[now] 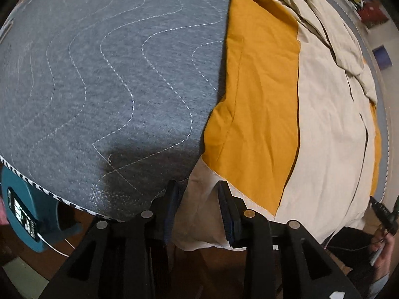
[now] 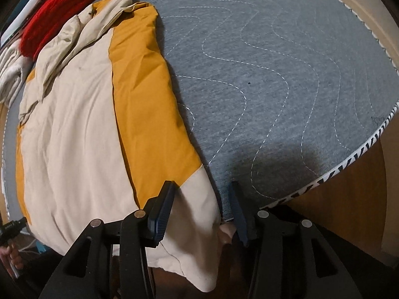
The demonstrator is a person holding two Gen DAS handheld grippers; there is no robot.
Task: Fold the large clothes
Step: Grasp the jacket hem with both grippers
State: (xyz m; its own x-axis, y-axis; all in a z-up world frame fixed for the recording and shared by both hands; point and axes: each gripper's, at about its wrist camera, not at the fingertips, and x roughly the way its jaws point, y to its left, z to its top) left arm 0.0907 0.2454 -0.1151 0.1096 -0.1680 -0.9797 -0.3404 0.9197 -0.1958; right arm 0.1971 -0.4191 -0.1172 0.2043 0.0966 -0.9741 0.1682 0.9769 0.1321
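We see no bins or baskets; everything lies on a grey quilted blanket (image 1: 112, 74) stitched in wavy white lines, its edge bound in black-and-white tape. The garment (image 1: 311, 124), soft crumpled cotton in mustard and cream panels, fills the right of the left wrist view and the left of the right wrist view (image 2: 87, 124), its cream hem hanging over the table edge at the bottom. Our left gripper (image 1: 198, 196) stands apart around one hem corner; our right gripper (image 2: 202, 199) stands apart around the other. A red knit (image 2: 57, 12) sits upper left.
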